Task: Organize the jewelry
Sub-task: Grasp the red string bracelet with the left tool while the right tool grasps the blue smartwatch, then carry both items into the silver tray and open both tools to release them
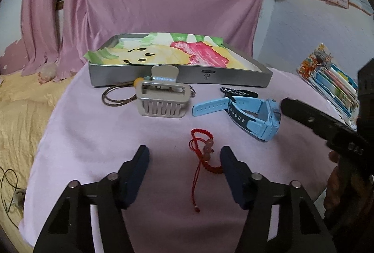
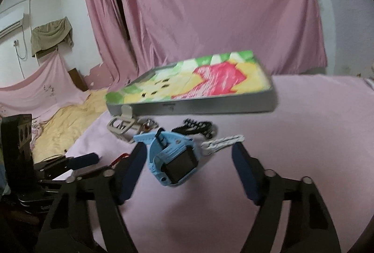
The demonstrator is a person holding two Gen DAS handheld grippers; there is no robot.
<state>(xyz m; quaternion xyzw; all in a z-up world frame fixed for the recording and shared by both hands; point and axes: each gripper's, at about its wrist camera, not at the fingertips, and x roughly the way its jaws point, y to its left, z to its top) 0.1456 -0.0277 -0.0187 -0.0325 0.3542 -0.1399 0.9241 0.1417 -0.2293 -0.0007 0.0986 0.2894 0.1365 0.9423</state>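
My left claw gapes wide around the red braided cord bracelet with pink beads; my right claw spreads over the light-blue plastic wristwatch, apparently untouched, on pink cloth.

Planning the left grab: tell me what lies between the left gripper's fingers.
In the left wrist view, the red bracelet lies on the pink cloth between the open left gripper fingers, nearer the right one.

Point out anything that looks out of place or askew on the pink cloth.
The colourful liner in the grey tray sits crooked, one corner spilling over the tray's left rim. The jewelry lies loose outside the tray: red bracelet, blue watch, beige hair claw.
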